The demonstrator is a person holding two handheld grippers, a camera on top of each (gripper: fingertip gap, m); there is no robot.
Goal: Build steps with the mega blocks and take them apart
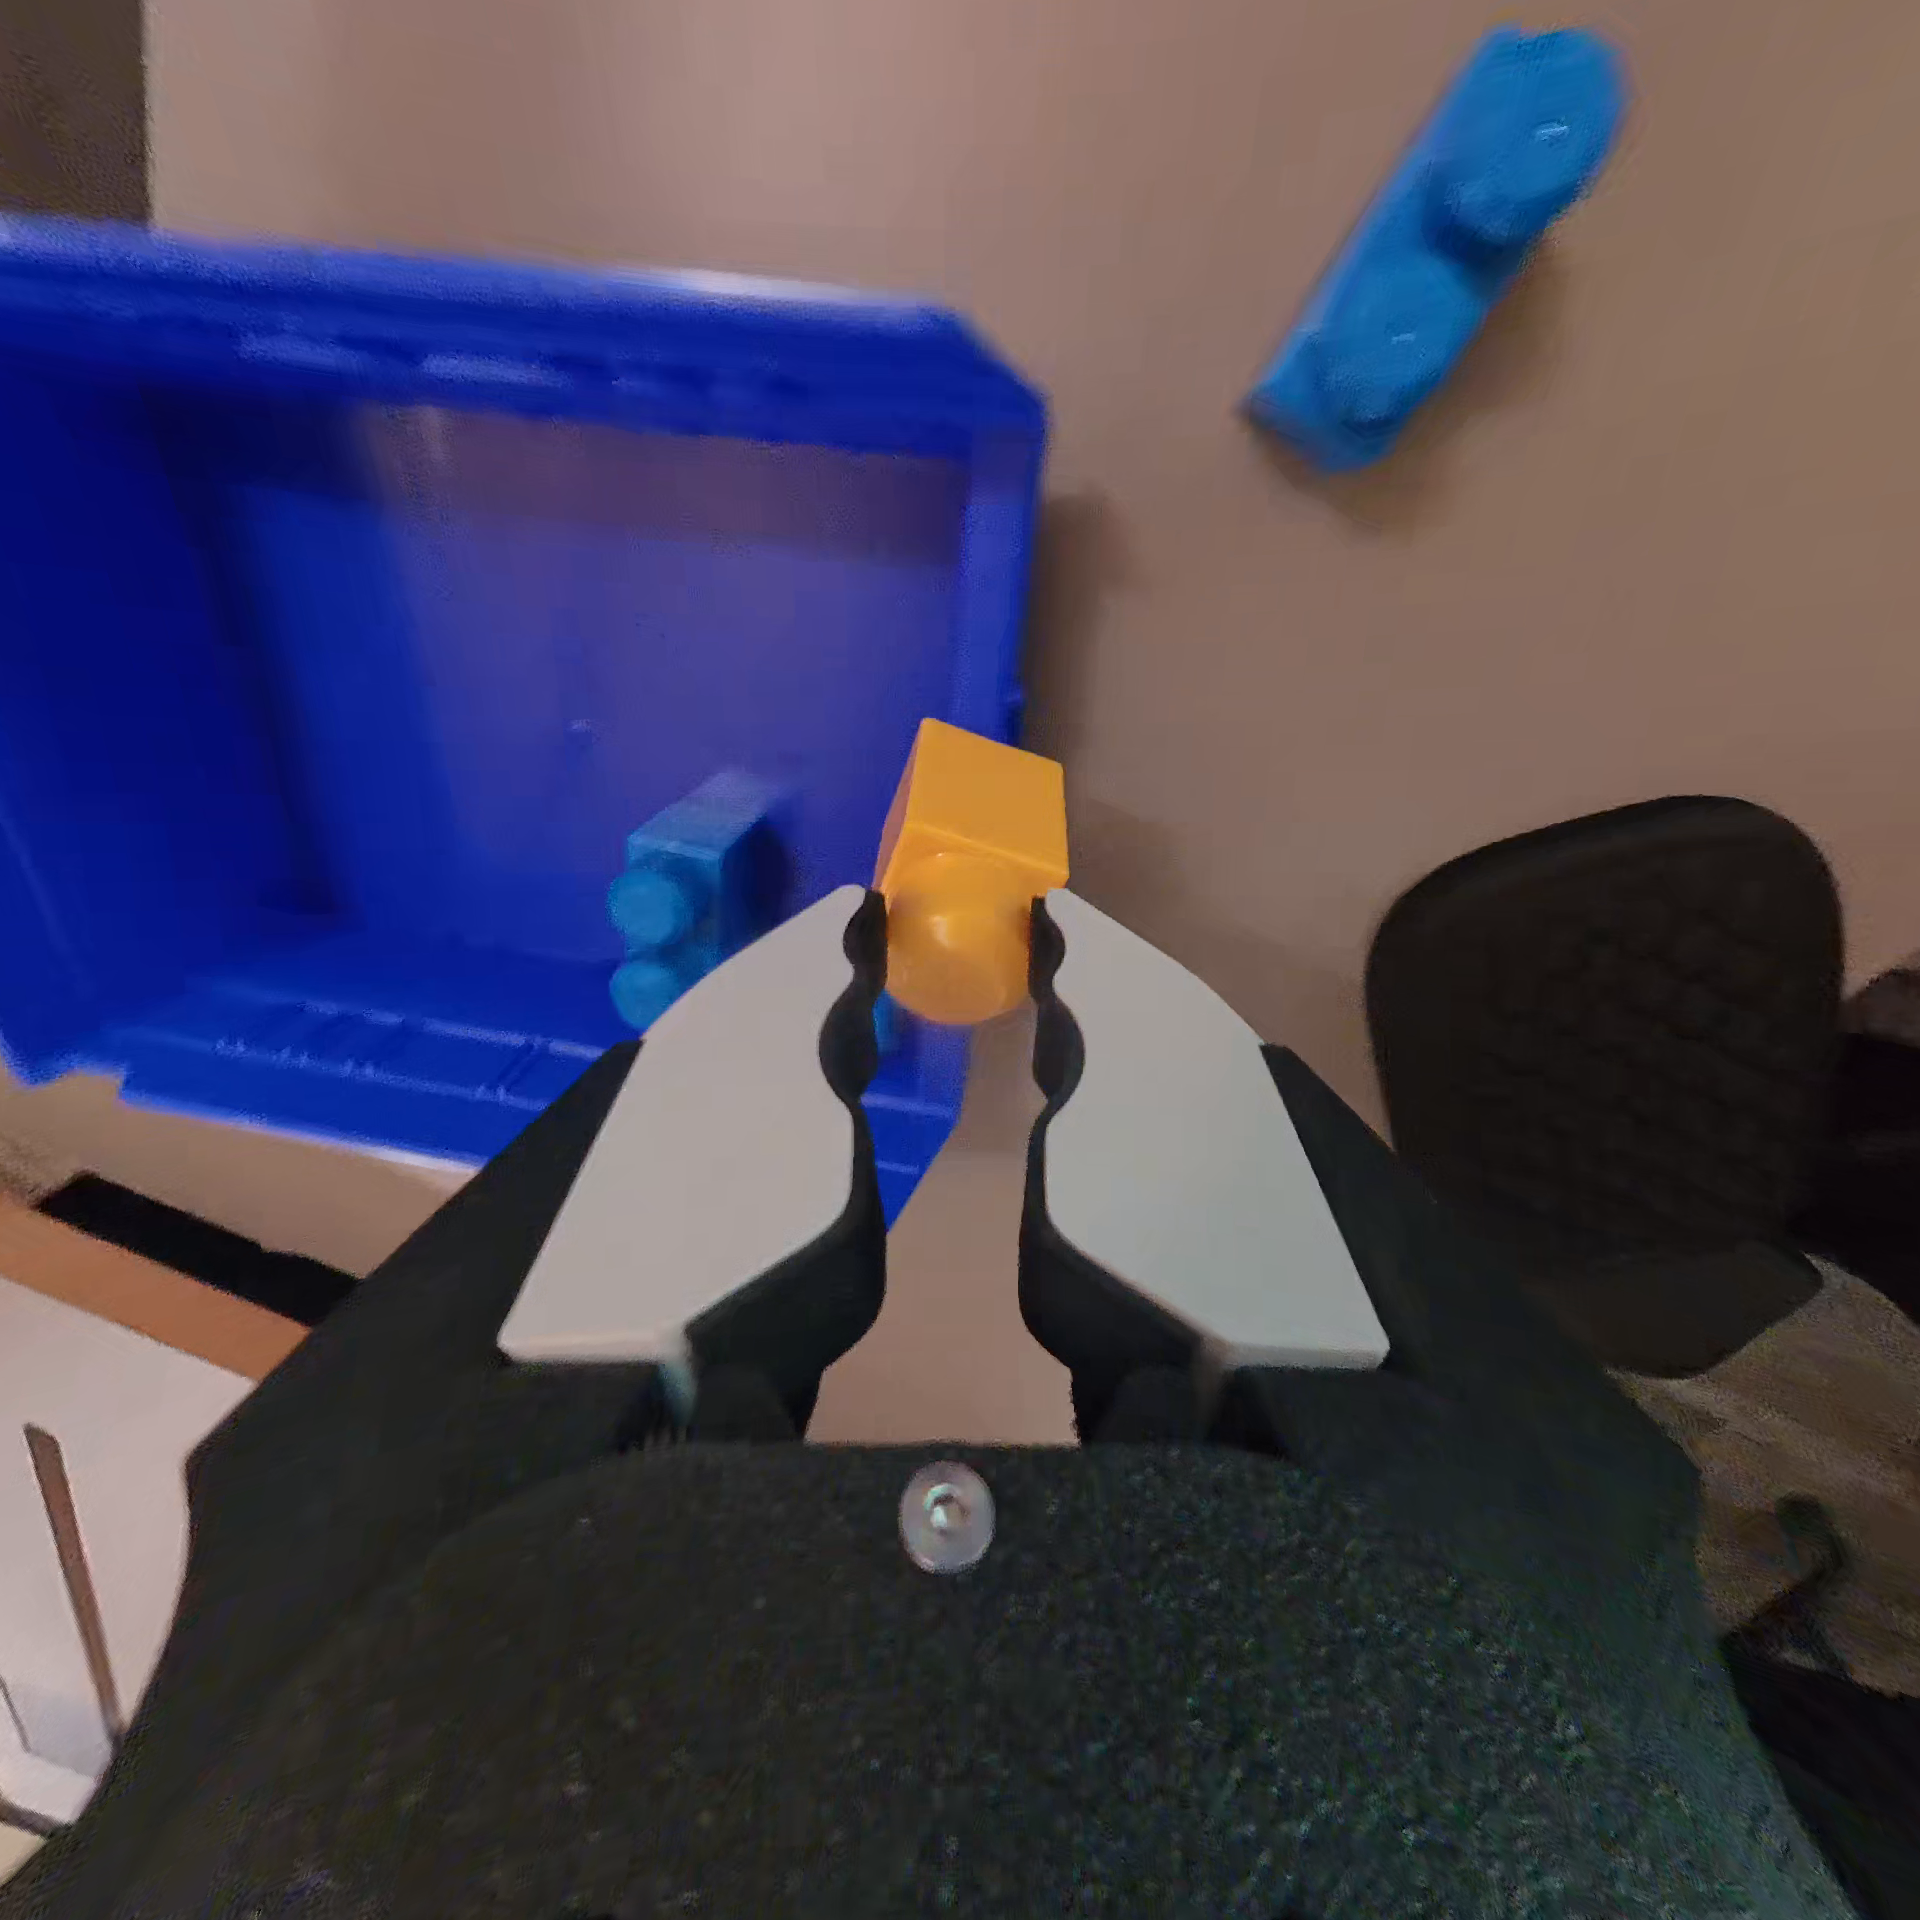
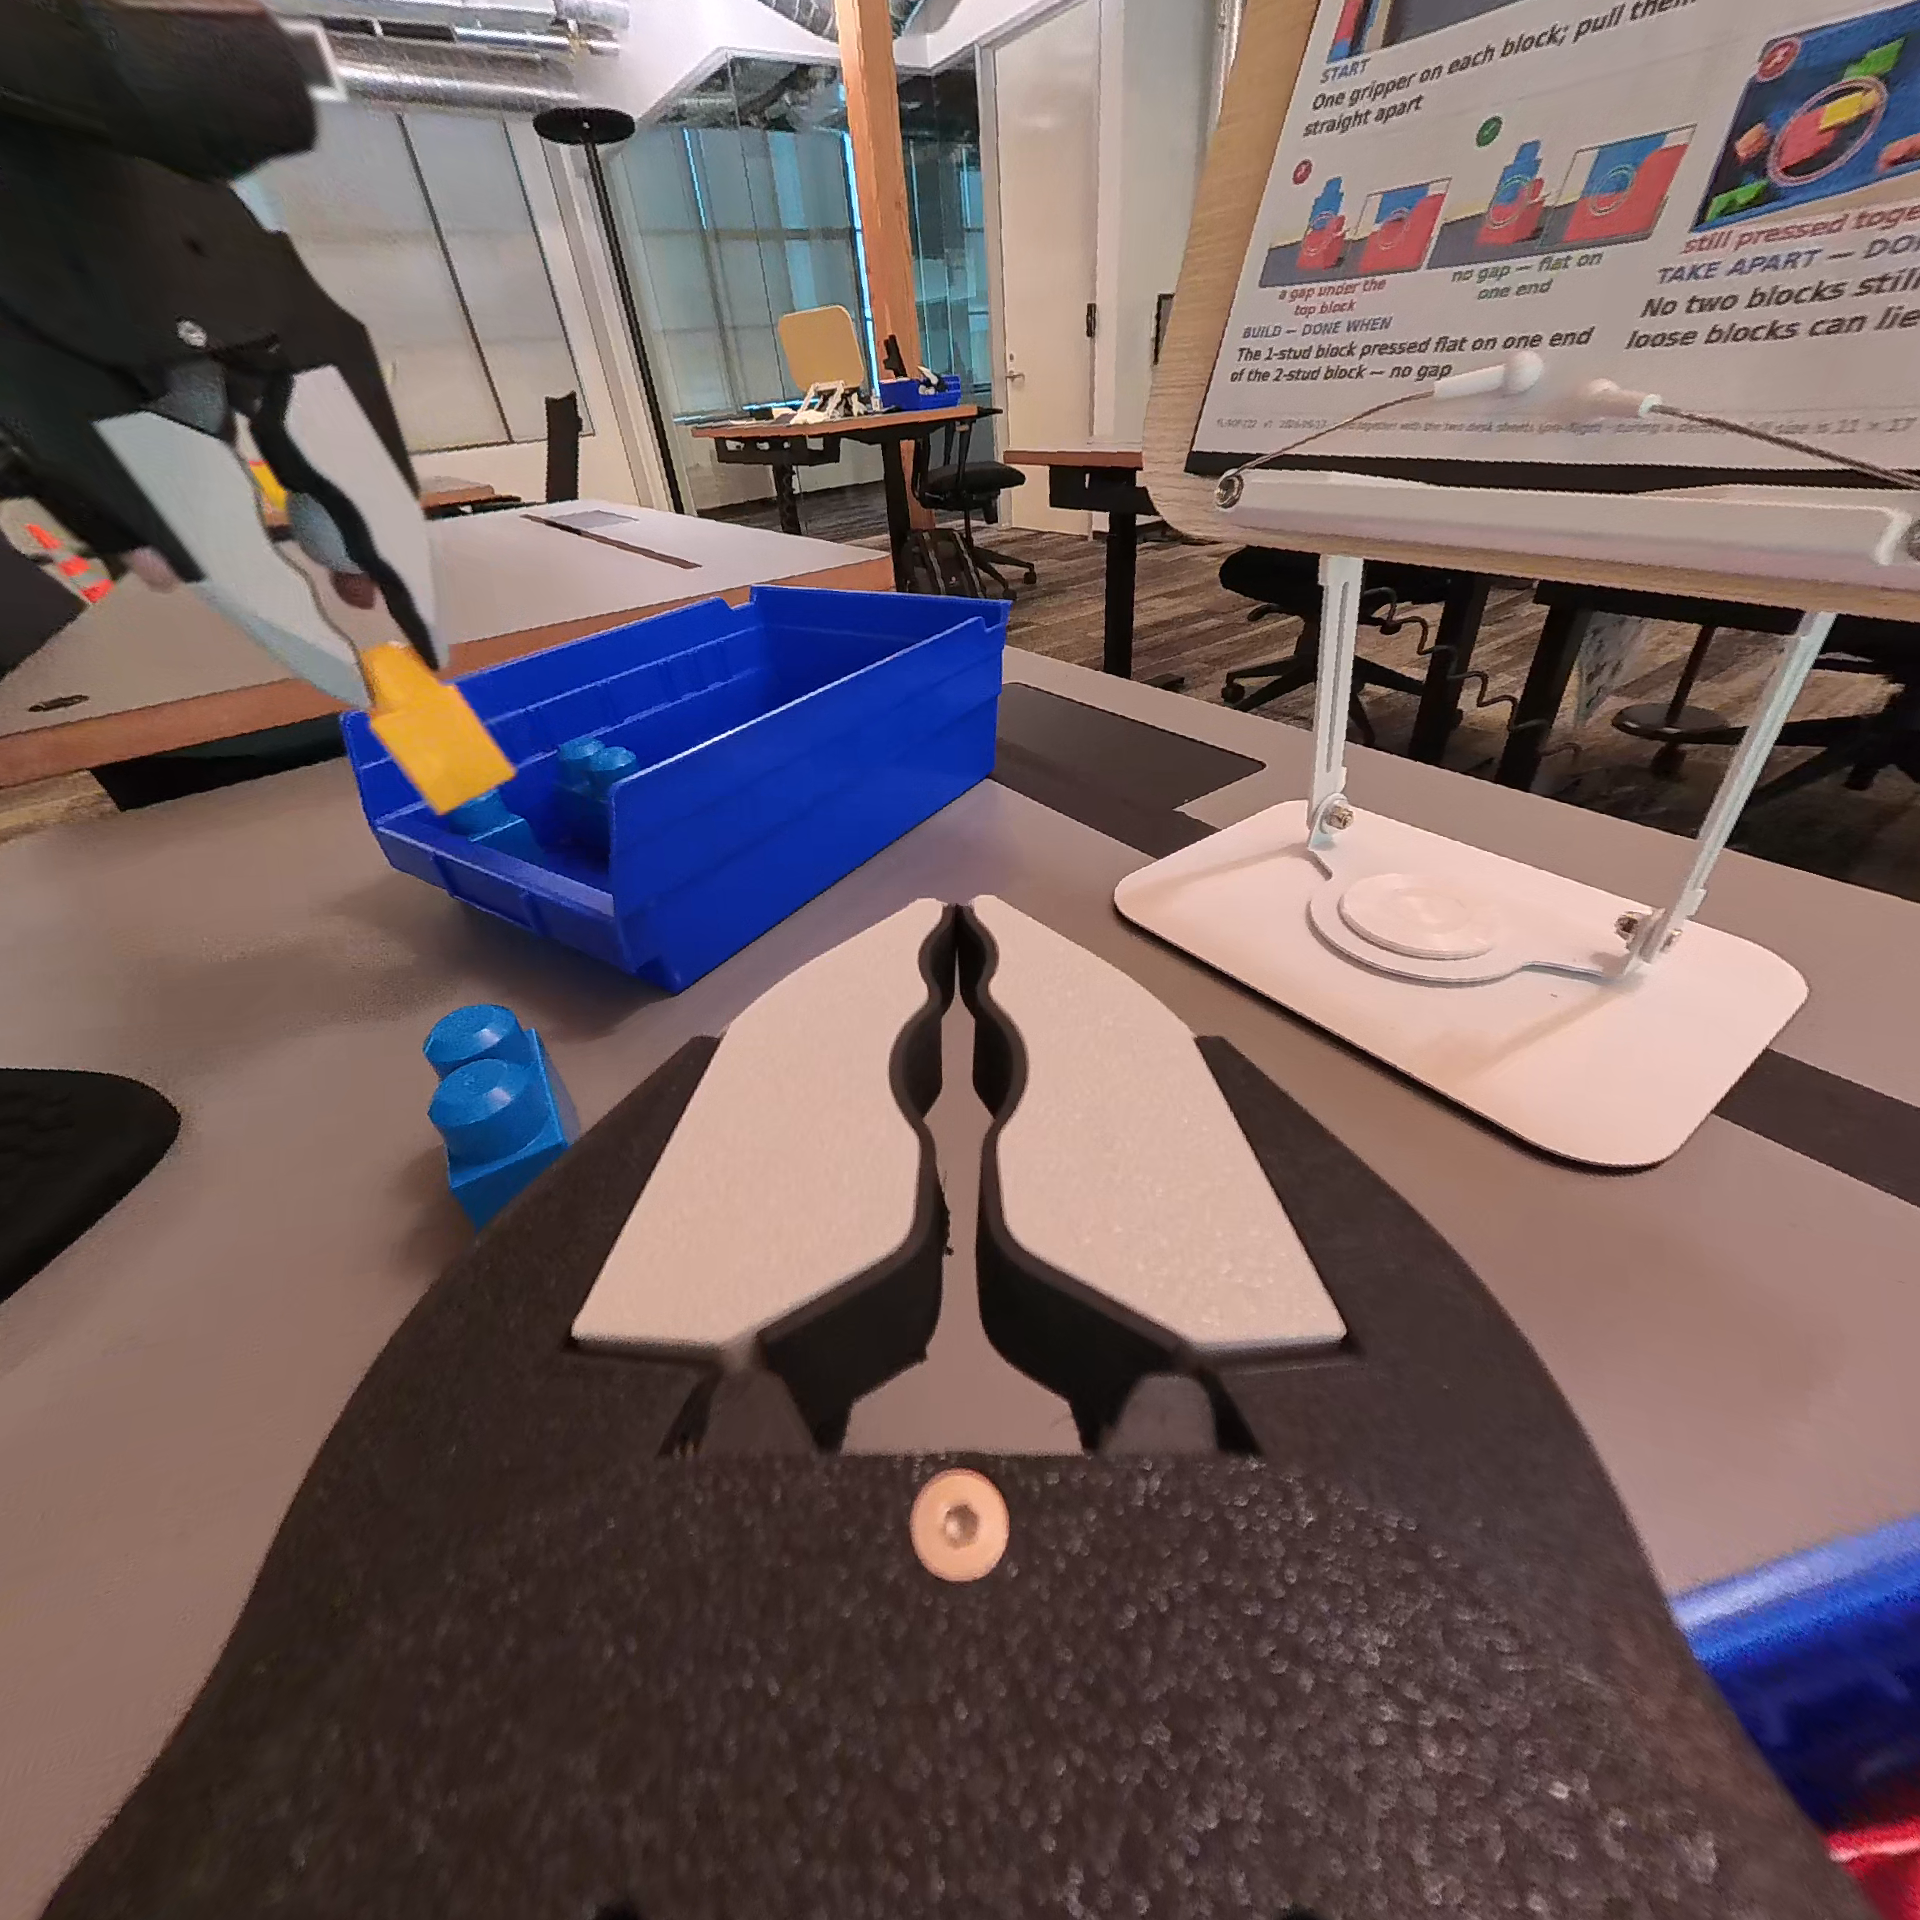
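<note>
My left gripper (image 1: 954,914) is shut on the stud of a yellow one-stud block (image 1: 977,831) and holds it in the air over the near right corner of the blue bin (image 1: 997,540). The right wrist view shows that gripper (image 2: 390,649) with the yellow block (image 2: 436,743) above the bin (image 2: 790,831). A blue two-stud block (image 1: 1444,260) lies on the table, apart from the bin; it also shows in the right wrist view (image 2: 494,1112). Another blue block (image 1: 686,894) lies inside the bin. My right gripper (image 2: 956,920) is shut and empty, low over the table.
A white stand base (image 2: 1455,987) holding an instruction board (image 2: 1558,260) stands at the right. A black pad (image 2: 62,1164) lies at the left table edge; it also shows in the left wrist view (image 1: 1600,1060). A blue and red object (image 2: 1818,1714) sits at the bottom right. The tips of one gripper are about 30 cm away from the tips of the other.
</note>
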